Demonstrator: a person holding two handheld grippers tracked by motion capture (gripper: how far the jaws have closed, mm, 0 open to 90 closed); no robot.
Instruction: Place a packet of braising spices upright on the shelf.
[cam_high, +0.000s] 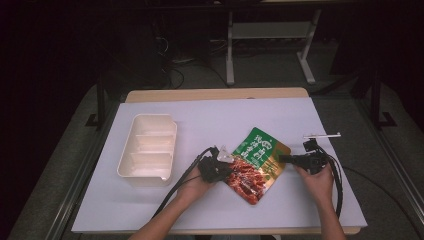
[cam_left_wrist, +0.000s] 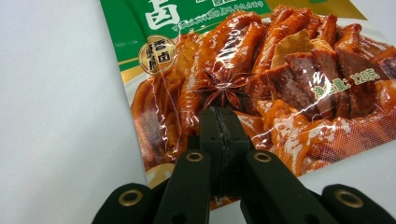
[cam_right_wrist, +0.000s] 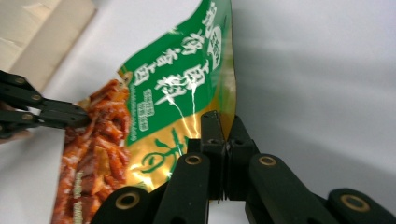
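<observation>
Two tongs (cam_high: 231, 167) (cam_high: 281, 158), pinching glossy, crinkled foil pouch (cam_high: 257, 160)

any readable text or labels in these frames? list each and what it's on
"卤": large white character on the green band of the food pouch, left gripper view.
"120克": small print at the pouch's right edge, same view; the characters before it are too blurred to read.
Round gold seal on the pouch: characters too small to be sure of.
Large white characters on the green panel, right gripper view: stylised and tilted, not reliably readable.
Fine print beneath them: unreadable.
</observation>
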